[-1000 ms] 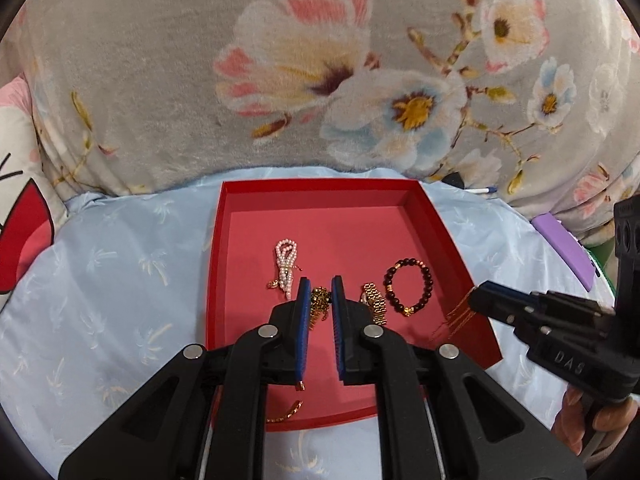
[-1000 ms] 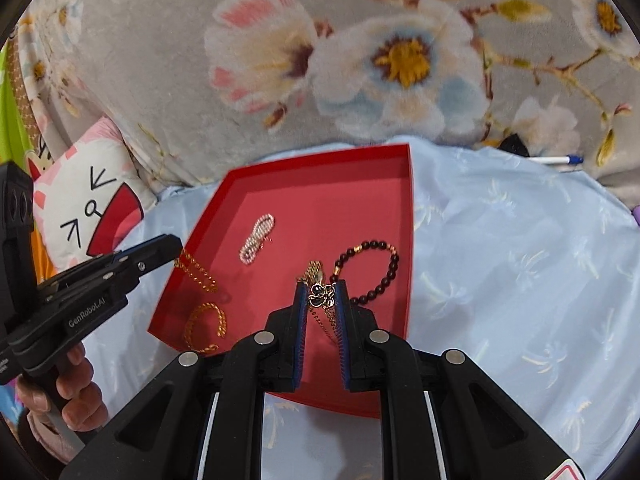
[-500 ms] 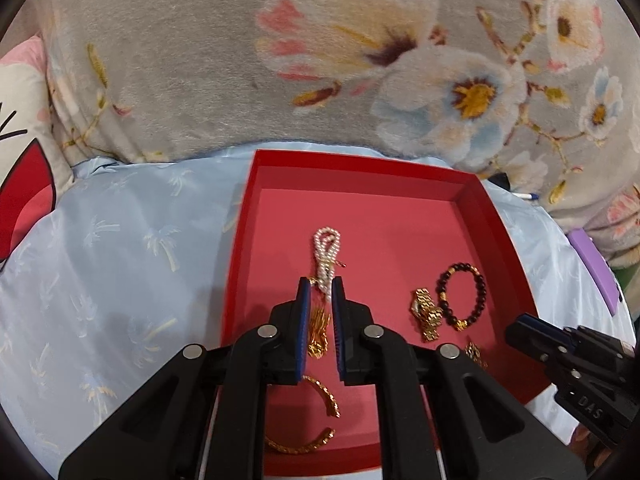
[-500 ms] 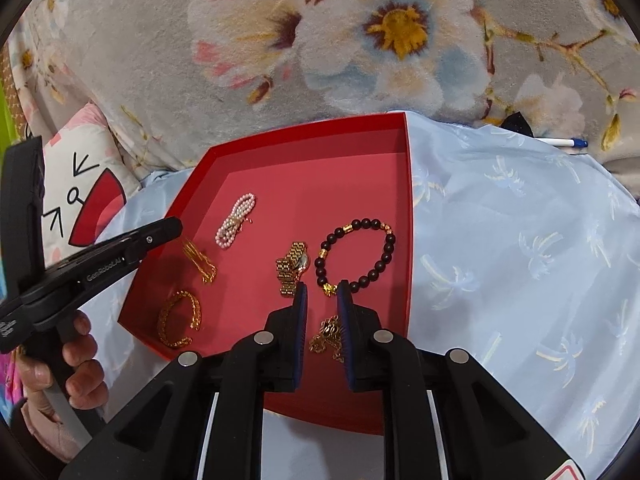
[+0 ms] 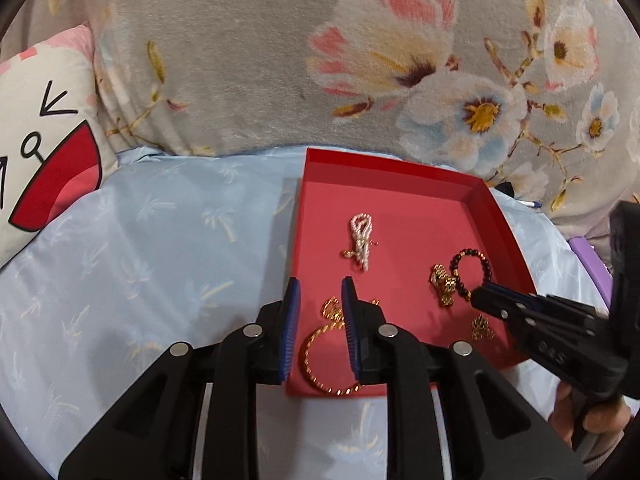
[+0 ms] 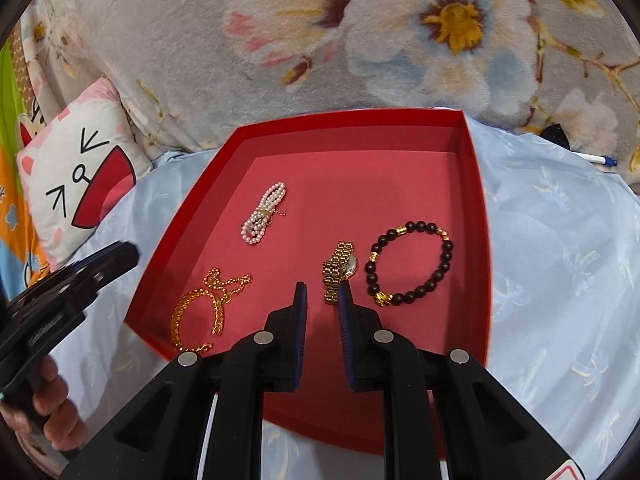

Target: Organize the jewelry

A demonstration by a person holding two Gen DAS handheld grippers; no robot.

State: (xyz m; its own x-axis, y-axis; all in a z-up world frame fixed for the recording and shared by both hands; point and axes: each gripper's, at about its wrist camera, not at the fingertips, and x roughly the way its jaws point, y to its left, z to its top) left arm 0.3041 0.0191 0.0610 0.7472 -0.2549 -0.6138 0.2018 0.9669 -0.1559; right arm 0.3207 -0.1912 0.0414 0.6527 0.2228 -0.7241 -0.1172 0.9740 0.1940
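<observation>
A red tray [image 6: 478, 184] lies on pale blue cloth. A pearl bracelet [image 6: 264, 218], a gold watch [image 6: 339, 270] and a black bead bracelet [image 6: 412, 268] rest on its floor. A gold chain [image 5: 332, 338] lies at the tray's near left corner, loose under my left gripper [image 5: 320, 292]. The left jaws are opening and the pads stand apart from the chain. My right gripper [image 6: 322, 292] hovers over the tray's near edge, slightly open with nothing between its fingers. A small gold pendant [image 5: 482, 326] lies on the tray floor below it.
A grey floral blanket [image 5: 280, 60] rises behind the tray. A cartoon-face pillow [image 6: 76, 184] sits at the left. A white pen [image 6: 596, 159] and a purple object [image 5: 588, 260] lie to the right. A person's hand [image 6: 52, 420] holds the left gripper.
Both grippers came down to the tray. The gold chain left the left jaws, which widened, and the gold pendant left the right jaws. Both pieces now lie on the tray floor.
</observation>
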